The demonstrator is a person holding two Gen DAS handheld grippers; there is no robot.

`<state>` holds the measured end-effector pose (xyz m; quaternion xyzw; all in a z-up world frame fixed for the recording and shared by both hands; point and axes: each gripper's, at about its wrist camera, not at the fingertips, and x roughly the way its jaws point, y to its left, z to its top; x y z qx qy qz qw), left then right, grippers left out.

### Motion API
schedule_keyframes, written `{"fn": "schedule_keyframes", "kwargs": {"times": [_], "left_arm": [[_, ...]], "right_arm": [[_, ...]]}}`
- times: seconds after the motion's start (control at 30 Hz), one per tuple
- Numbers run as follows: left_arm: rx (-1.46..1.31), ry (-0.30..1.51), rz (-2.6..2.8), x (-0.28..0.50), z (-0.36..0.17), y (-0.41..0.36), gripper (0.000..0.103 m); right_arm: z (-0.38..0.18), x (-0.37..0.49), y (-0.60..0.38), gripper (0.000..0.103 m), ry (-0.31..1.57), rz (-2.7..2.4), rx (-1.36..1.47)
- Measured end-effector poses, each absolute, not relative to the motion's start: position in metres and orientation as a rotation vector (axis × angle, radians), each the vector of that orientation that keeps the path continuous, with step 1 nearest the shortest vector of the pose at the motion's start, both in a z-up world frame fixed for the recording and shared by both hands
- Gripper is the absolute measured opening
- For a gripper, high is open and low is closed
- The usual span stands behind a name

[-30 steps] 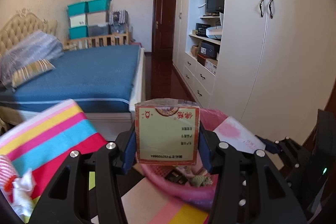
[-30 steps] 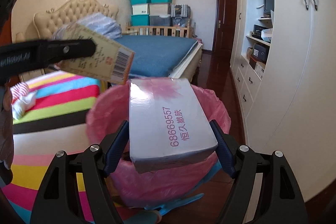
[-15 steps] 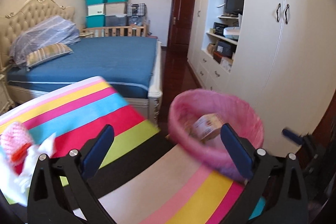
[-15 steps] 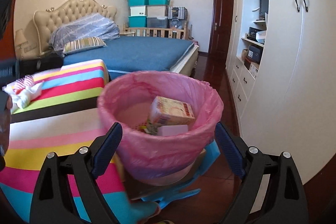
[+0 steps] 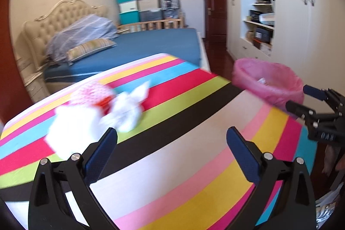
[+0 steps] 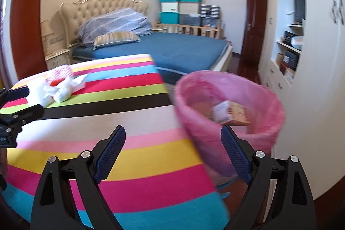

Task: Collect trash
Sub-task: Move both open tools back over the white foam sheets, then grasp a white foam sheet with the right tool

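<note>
A bin lined with a pink bag [image 6: 228, 109] stands at the right edge of the striped table [image 6: 107, 122]; it also shows in the left wrist view [image 5: 269, 83]. Two boxes [image 6: 230, 113] lie inside it. A heap of white crumpled tissue [image 5: 127, 109] and a pink dotted wrapper [image 5: 90, 92] lies on the table's far left; the heap also shows in the right wrist view [image 6: 56, 87]. My left gripper [image 5: 171, 148] is open and empty over the table, near the heap. My right gripper [image 6: 172, 143] is open and empty at the table's right edge beside the bin.
A blue bed [image 6: 168, 49] with pillows stands behind the table. White wardrobes and shelves [image 5: 280, 14] line the right wall. Teal storage boxes [image 6: 179, 5] are stacked at the back. A dark door [image 5: 215, 8] is at the far end.
Both grippers have let go of their boxes, which now lie in the bin. Both have opened and swung left, away from the bin, the left one toward the tissue heap.
</note>
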<state>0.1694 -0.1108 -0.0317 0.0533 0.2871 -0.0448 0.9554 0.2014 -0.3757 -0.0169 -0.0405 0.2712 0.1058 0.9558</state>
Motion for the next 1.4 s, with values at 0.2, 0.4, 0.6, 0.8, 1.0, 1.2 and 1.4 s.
{"fn": "schedule_keyframes", "kwargs": {"times": [0.2, 0.4, 0.6, 0.8, 1.0, 1.2, 1.4], "left_arm": [[0.102, 0.598, 0.058, 0.138, -0.037, -0.04, 0.098], [0.074, 0.605, 0.206, 0.133, -0.034, 0.029, 0.095], [0.008, 0.656, 0.224, 0.133, -0.038, 0.065, 0.088], [-0.01, 0.661, 0.248, 0.123, -0.043, 0.078, 0.09], [-0.054, 0.651, 0.316, 0.111, -0.038, 0.101, 0.09], [-0.096, 0.653, 0.359, 0.091, -0.039, 0.124, 0.092], [-0.119, 0.655, 0.365, 0.078, -0.039, 0.132, 0.094]], "right_arm": [[-0.014, 0.198, -0.326, 0.084, 0.555, 0.309, -0.13], [-0.01, 0.19, -0.273, 0.084, 0.555, 0.406, -0.19], [-0.003, 0.193, -0.215, 0.084, 0.552, 0.556, -0.246], [-0.005, 0.208, -0.163, 0.084, 0.574, 0.652, -0.304], [-0.002, 0.22, -0.122, 0.084, 0.584, 0.722, -0.337], [0.002, 0.231, -0.079, 0.084, 0.571, 0.804, -0.383], [-0.009, 0.244, -0.054, 0.084, 0.591, 0.826, -0.451]]}}
